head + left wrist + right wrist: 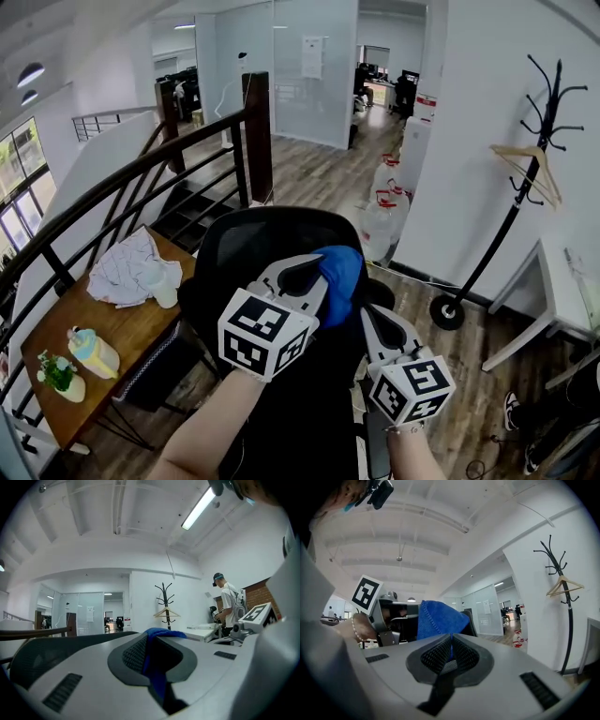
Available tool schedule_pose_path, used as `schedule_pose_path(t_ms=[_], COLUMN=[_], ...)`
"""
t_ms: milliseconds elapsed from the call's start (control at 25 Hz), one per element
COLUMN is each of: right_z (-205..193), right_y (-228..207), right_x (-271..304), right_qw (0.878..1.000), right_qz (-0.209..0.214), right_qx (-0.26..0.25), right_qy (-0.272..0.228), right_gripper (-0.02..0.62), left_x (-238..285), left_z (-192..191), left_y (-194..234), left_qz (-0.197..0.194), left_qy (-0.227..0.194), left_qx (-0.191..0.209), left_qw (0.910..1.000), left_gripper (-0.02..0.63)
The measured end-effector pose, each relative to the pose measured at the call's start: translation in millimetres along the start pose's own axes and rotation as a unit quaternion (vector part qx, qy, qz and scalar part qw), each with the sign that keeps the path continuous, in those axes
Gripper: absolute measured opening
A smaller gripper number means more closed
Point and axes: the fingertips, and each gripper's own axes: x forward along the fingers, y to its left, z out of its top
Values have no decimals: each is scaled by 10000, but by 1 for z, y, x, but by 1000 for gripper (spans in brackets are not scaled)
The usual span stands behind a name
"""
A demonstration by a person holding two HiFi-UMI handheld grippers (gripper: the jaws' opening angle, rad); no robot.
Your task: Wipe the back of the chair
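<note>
Beyond your right gripper (450,644), against the white wall, stand the large clear water jugs (380,220) with red-and-white labels. You cannot tell from here what, if anything, they hold. Well off to the left of your left gripper (149,641) is the wooden worktop (122,328). It carries a pale bottle with a teal top (92,352), a translucent cup (166,289) and a small pot with a green plant in it (58,373). The cup touches the edge of a crumpled white rag (127,267), and its contents do not show.

The black mesh chair back (272,234) rises directly under and ahead of both grippers, and its top rim curves just past the left gripper's tips. Your left gripper is clamped on the blue cloth (342,272). A fold runs down between its jaws and the rest bunches out past the tips, against the upper right part of the chair back. Your right gripper sits just beside the left one and slightly lower, over the chair's right side. Its jaws are drawn together. Only a thin blue line shows in the slit between them, and the bulk of the cloth hangs just ahead and to the left of its tips. You cannot tell whether that gripper touches the cloth.
</note>
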Motion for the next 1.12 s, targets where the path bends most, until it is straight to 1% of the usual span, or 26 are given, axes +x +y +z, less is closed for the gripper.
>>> schedule_pose_path(t_ms=[160,440,600,800,1120], right_z=[-1,-2,-4,-10,-16], right_y=[-6,-13,-10,-5,-2], right_x=[4,9,12,14,15], right_qw=[10000,9999,9998,9999,9998], right_qz=[-74,-119,-68,-31,47], right_qx=[23,98,153,137,175], right_qy=[-30,-47,-45,5,101], right_gripper=[31,31,31,31,31], left_x=[18,29,34,32,11], left_z=[1,-21,-29,-30,-35], left_y=[9,31,47,63,92], left_qz=[74,427,542,679,1091], left_qy=[23,208,316,362,390], left_qx=[19,-175,-169,-98,-63], left_qw=[10000,9987,9979,9970,9932], left_gripper=[35,35,35,35,35])
